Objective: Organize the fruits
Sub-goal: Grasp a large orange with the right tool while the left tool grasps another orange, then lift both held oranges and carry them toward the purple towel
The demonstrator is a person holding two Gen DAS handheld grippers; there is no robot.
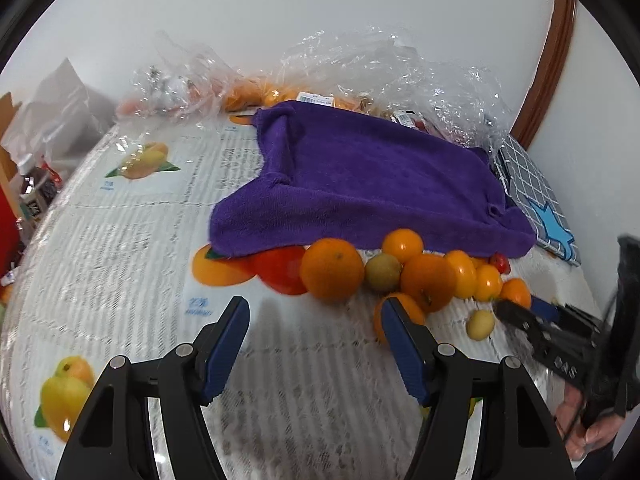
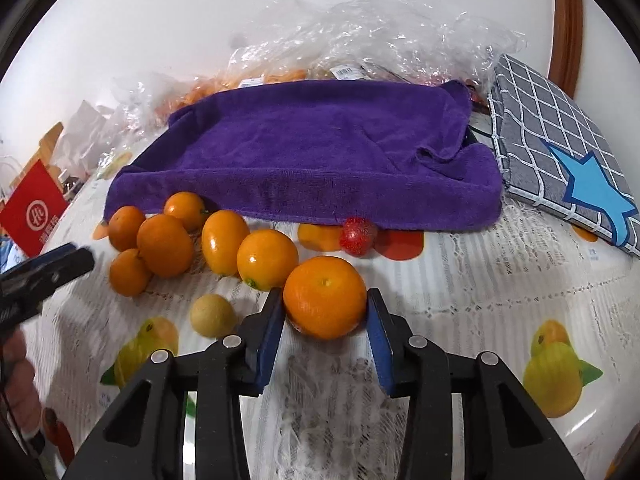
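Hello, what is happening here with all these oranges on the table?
A person is sorting fruit with two handheld grippers. The right gripper has its fingers on both sides of one orange at the near edge of the pile; it appears to rest on the tablecloth. The left gripper is open and empty, just short of the other oranges. A purple towel lies behind the fruit, with a strawberry at its edge.

Both wrist views sit low over the tablecloth [image 1: 120, 240], facing 12 o'clock — toward the purple towel [image 2: 320, 152]. They share the nearby fruit pile [image 1: 420, 276] — left view from 7 o'clock, right closer.
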